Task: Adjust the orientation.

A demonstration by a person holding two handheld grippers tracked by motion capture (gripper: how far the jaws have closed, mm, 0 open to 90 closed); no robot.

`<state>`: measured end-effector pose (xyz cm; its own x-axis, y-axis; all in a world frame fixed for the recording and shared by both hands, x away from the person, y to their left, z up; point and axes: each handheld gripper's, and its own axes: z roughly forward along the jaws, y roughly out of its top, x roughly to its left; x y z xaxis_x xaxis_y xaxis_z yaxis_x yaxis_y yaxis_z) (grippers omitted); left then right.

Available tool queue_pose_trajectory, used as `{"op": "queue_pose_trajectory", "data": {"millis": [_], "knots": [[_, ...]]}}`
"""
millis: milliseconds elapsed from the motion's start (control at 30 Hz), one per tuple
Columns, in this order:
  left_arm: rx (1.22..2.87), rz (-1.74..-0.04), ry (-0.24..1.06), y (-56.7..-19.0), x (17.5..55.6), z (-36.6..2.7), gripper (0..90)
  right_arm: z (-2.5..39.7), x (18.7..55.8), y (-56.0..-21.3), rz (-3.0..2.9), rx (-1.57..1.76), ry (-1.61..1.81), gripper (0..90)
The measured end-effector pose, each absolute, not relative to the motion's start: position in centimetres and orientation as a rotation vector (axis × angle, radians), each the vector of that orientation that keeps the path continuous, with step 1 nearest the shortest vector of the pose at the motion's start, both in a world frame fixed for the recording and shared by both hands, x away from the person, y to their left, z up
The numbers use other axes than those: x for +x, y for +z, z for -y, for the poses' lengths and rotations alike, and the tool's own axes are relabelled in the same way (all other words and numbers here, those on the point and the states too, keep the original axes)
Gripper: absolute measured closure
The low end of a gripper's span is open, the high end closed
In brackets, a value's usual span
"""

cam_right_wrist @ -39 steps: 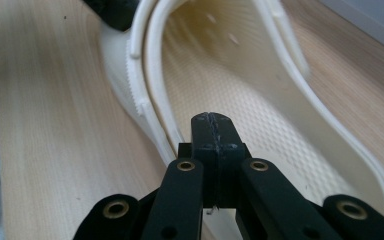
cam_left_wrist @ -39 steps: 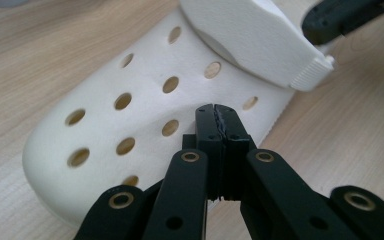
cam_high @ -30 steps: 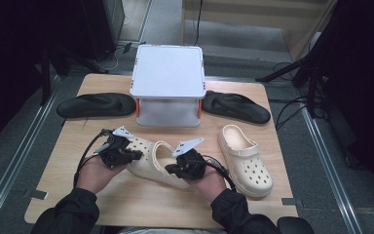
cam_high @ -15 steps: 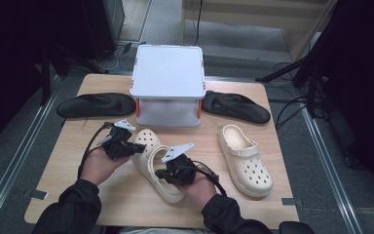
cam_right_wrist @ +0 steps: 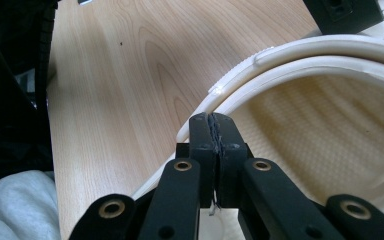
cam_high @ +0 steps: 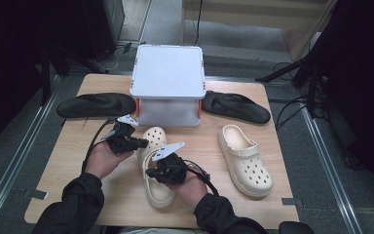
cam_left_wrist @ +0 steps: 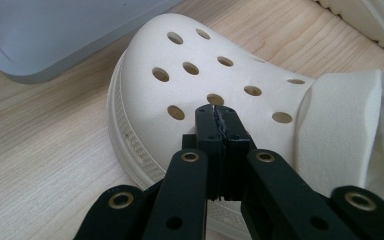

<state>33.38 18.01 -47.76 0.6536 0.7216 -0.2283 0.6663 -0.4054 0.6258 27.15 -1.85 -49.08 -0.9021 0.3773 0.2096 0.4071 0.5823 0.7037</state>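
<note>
We've got the near clog (cam_high: 154, 165) lying at table centre, toe pointing to 12 o'clock toward the white box (cam_high: 167, 90), heel at 6 o'clock. Its mate (cam_high: 246, 158) sits well apart at 3 o'clock, toe down toward 5. Two black insoles, one (cam_high: 96, 104) at 10 o'clock and one (cam_high: 236, 106) at 2, flank the box.

L gripper (cam_high: 143, 143) comes in from 9 o'clock at the toe; in the left gripper view (cam_left_wrist: 219, 117) its jaws are pressed together w/ nothing between them, tips right at the holed upper, touching or just shy, can't tell. R gripper (cam_high: 148, 171) sits over the heel end; in the right gripper view (cam_right_wrist: 212, 125) its jaws are also pressed together, tips by the clog's side rim, no foam visibly pinched.

Risks as we judge them:
- Both jaws closed on nothing, so we're only nudging. Foam is light and springy; a push off-centre will likely spin the clog rather than slide it.
- Toe is near the box wall; pushing toward 12 could jam it there.
- L tips could snag in a vent hole and drag or tip the shoe.
- Heel strap looks folded fwd; R gripper may catch it.
- R cable (cam_high: 202, 175) trails near the heel and could hook it.
</note>
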Motion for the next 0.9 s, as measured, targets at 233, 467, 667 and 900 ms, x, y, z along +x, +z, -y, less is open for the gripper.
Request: {"op": "queue_pose_trajectory", "data": {"millis": [233,467,667,900], "knots": [[2.142,-1.067,0.084,-47.3,33.4,-18.2,84.9,2.2,27.3,-49.0,2.759,-0.680,-1.233,88.4],[2.089,-1.078,0.010,-46.3,33.4,-19.2,69.8,4.6,27.1,-47.8,2.755,-0.721,-1.251,76.5],[2.086,-1.064,0.020,-45.0,33.6,-19.4,50.5,6.5,26.8,-46.6,2.747,-0.776,-1.313,67.6],[2.079,-1.047,0.028,-43.1,34.6,-19.8,62.5,8.0,26.7,-46.3,2.748,-0.834,-1.312,63.2]]}}
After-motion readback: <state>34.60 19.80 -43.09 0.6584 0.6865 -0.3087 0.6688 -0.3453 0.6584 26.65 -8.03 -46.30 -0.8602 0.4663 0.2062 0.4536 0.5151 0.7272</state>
